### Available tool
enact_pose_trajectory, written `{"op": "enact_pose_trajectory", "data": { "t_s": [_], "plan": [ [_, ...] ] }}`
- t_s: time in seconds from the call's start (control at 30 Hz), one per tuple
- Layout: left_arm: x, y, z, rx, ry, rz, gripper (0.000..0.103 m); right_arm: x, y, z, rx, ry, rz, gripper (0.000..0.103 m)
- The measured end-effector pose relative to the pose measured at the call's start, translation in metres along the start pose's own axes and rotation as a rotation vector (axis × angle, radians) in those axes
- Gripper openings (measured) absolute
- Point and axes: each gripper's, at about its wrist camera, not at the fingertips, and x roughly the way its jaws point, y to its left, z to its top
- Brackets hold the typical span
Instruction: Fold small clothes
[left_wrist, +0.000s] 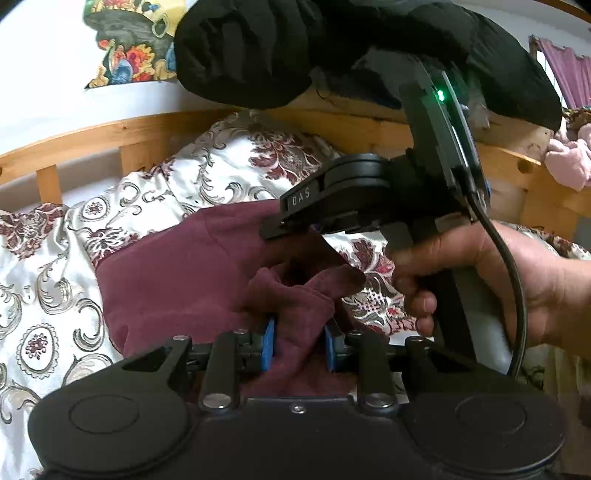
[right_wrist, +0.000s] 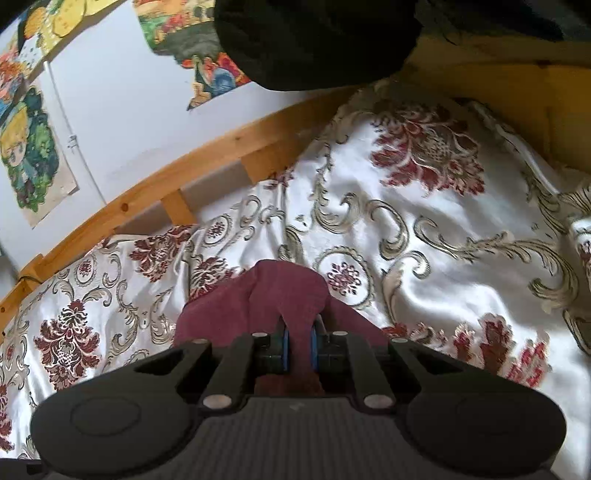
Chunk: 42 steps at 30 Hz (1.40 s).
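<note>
A small maroon garment (left_wrist: 177, 273) lies on a patterned white bedspread (left_wrist: 44, 280). My left gripper (left_wrist: 300, 345) has its blue pads on either side of a bunched fold of the maroon cloth and grips it. My right gripper (right_wrist: 300, 345) is shut on another edge of the same garment (right_wrist: 273, 291), which rises in a hump ahead of the pads. The right gripper's body and the hand holding it (left_wrist: 480, 280) show in the left wrist view, above and to the right of the cloth.
A wooden bed rail (right_wrist: 177, 173) runs along the wall behind the bedspread (right_wrist: 443, 229). Colourful posters (right_wrist: 33, 162) hang on the white wall. A black padded object (left_wrist: 332, 48) hangs overhead. Pink cloth (left_wrist: 569, 158) lies at the far right on a wooden frame.
</note>
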Motion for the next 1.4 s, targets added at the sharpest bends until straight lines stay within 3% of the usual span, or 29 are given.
{"op": "enact_pose_trajectory", "data": {
  "t_s": [0.37, 0.6, 0.97, 1.3, 1.4],
  "plan": [
    [0.004, 0.007, -0.003, -0.056, 0.033, -0.054, 0.036, 0.006, -0.006, -0.004, 0.011, 0.029, -0.026, 0.012],
    [0.001, 0.010, -0.003, -0.107, 0.035, -0.116, 0.061, 0.010, -0.011, -0.006, 0.021, 0.052, -0.018, 0.012],
    [-0.008, 0.016, -0.004, -0.171, 0.026, -0.119, 0.078, 0.014, -0.014, -0.010, 0.024, 0.067, -0.039, 0.016],
    [-0.016, 0.029, -0.001, -0.255, -0.028, -0.104, 0.102, 0.015, -0.024, -0.011, 0.058, 0.075, -0.079, 0.025],
    [-0.018, 0.029, 0.000, -0.256, -0.047, -0.100, 0.102, 0.015, -0.025, -0.012, 0.062, 0.080, -0.085, 0.025]
  ]
}}
